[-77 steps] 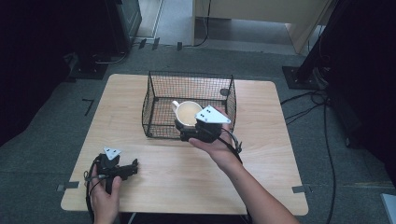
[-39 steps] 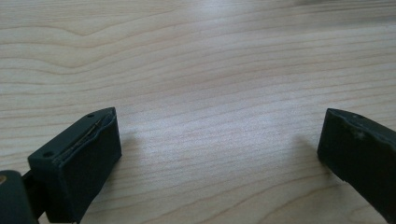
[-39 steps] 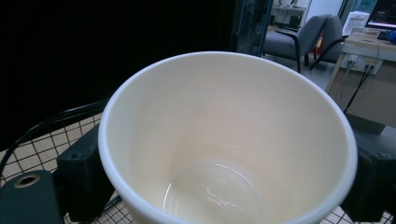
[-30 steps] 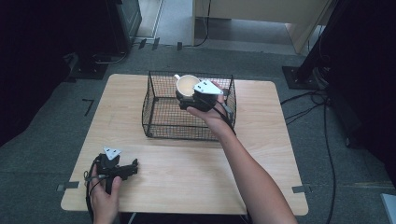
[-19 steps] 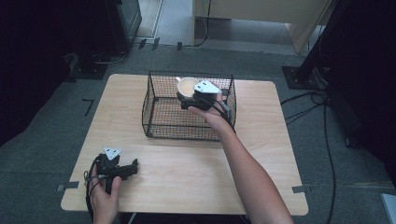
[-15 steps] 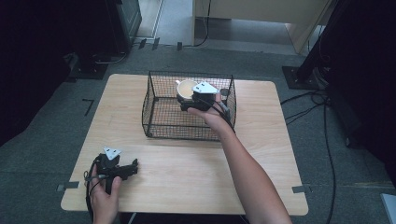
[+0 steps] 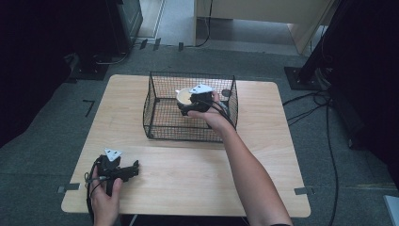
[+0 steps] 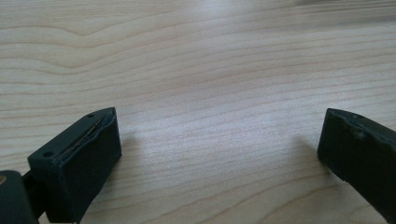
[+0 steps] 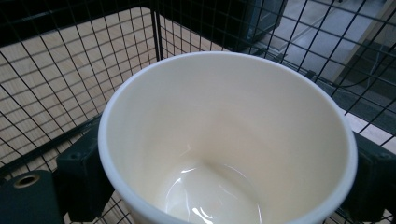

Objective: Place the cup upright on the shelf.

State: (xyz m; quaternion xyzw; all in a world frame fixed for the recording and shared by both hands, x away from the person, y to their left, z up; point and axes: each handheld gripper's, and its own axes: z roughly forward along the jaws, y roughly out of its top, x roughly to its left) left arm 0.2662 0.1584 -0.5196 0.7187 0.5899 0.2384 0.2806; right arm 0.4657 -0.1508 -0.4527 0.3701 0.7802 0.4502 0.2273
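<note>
We hold a white cup (image 9: 224, 140) in our right gripper (image 7: 188, 104), with one black jaw pressed against each side of its wall. In the right gripper view the cup sits upright between the fingers (image 9: 81, 179), its open mouth toward the camera and its glossy inside bare. One finger lies against the cup's left side and the other against its right, both just below the rim. From the high view the cup (image 7: 184, 96) is inside the black wire basket (image 7: 160, 110), toward the far right part of it, and our right hand (image 7: 212, 115) reaches in over the near wall. Past the fingertips, the basket's mesh stands just beyond the cup, with the wooden table (image 9: 56, 93) showing through the wires below it. We cannot tell whether the cup's base rests on the basket floor or hangs a little above it.

Our left gripper (image 7: 129, 170) lies low at the near left corner of the table (image 7: 263, 155), well apart from the basket. Its jaws stand wide apart with nothing between them. In the left gripper view, bare wood grain runs between and beyond the two fingers (image 8: 79, 158), which rest on or just above the tabletop (image 8: 210, 84). Our left hand (image 7: 106, 200) grips the tool from behind, and its cable (image 7: 88, 188) loops beside it.
</note>
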